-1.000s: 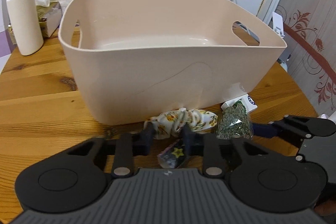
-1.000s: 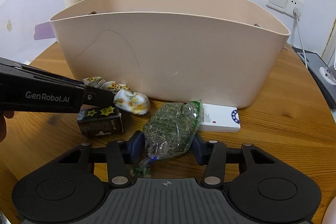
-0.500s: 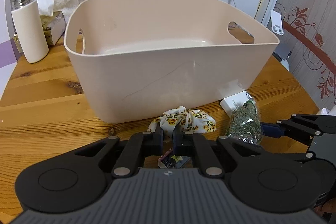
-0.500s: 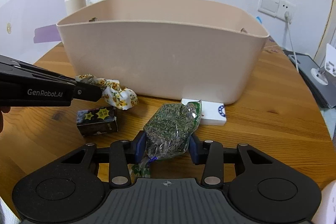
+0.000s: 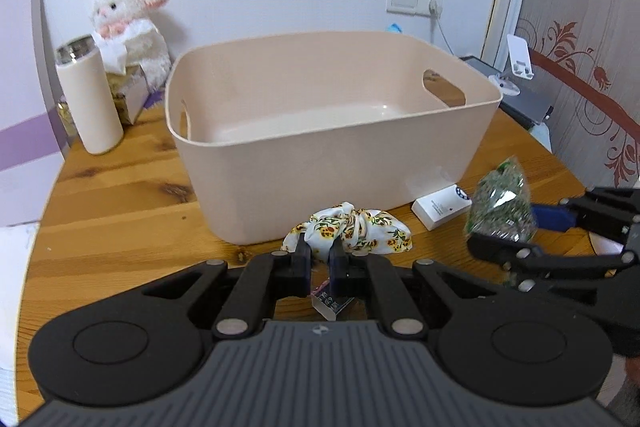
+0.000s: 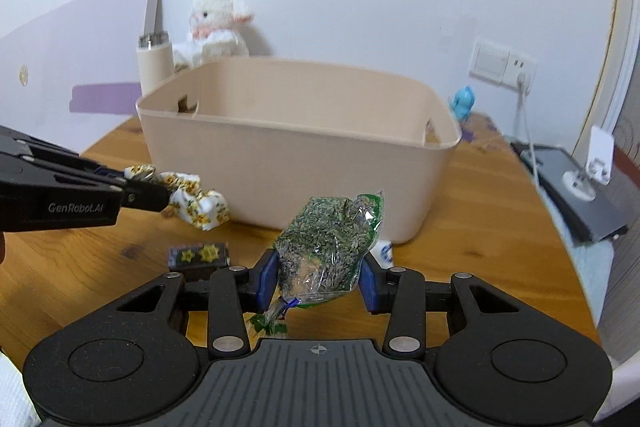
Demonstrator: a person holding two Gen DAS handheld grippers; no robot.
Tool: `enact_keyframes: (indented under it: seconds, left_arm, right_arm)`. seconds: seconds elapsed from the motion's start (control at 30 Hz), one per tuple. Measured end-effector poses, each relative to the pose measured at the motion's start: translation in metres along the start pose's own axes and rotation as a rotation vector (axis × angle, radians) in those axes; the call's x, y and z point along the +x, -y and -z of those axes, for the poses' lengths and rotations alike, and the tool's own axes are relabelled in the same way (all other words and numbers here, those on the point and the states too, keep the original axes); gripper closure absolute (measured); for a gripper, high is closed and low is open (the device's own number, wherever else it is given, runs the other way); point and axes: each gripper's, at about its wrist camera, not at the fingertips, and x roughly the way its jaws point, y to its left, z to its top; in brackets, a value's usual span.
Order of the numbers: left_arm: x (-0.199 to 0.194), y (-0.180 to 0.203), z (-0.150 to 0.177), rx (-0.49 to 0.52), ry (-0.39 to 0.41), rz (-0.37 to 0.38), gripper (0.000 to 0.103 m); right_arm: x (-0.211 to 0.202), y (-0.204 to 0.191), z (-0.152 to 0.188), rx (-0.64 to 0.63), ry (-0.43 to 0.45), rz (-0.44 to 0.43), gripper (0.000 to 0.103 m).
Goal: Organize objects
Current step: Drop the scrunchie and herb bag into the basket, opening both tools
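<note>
Right wrist view: the right gripper (image 6: 318, 283) is clenched on the clear bag of dried herbs (image 6: 328, 239), lifted off the wooden table (image 6: 480, 227) and hanging in front of the near wall of the beige tub (image 6: 296, 147). The bag's long axis runs forward and up from the claw, toward the tub's rim. The left gripper (image 5: 318, 261) is clenched on the floral scrunchie (image 5: 352, 231), which trails forward from its fingertips, also on the near side of the tub and left of the bag. Both loads must rise over the near wall and go forward; neither arm looks clearly nearer. The dark star-printed box (image 6: 199, 255) and the white box (image 5: 442, 205) lie on the table by the tub's near wall, ungrasped. Compared with a second ago, both grippers have risen and pulled back from the tub: the bag and scrunchie, then low at table level, are now raised, and the tub's bare floor shows more.
</note>
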Motion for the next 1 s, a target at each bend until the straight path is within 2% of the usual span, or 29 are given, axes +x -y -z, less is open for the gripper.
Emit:
enact_keyframes:
  seconds: [0.33, 0.6, 0.8, 1.0]
  left_arm:
    - [-0.042, 0.004, -0.024, 0.021, 0.122, -0.023, 0.094]
    - [-0.052, 0.005, -0.056, 0.031, 0.196, -0.061, 0.094]
    - [-0.025, 0.0, -0.078, 0.021, 0.196, -0.113, 0.094]
    - [0.022, -0.009, -0.093, 0.016, 0.139, -0.162, 0.094]
  right_arm:
    - [-0.032, 0.011, -0.026, -0.02, 0.131, 0.04, 0.064]
    - [-0.04, 0.021, -0.058, -0.026, 0.232, 0.069, 0.064]
    - [-0.026, 0.028, -0.082, -0.03, 0.274, 0.088, 0.064]
    - [0.007, 0.035, -0.096, -0.025, 0.249, 0.101, 0.064]
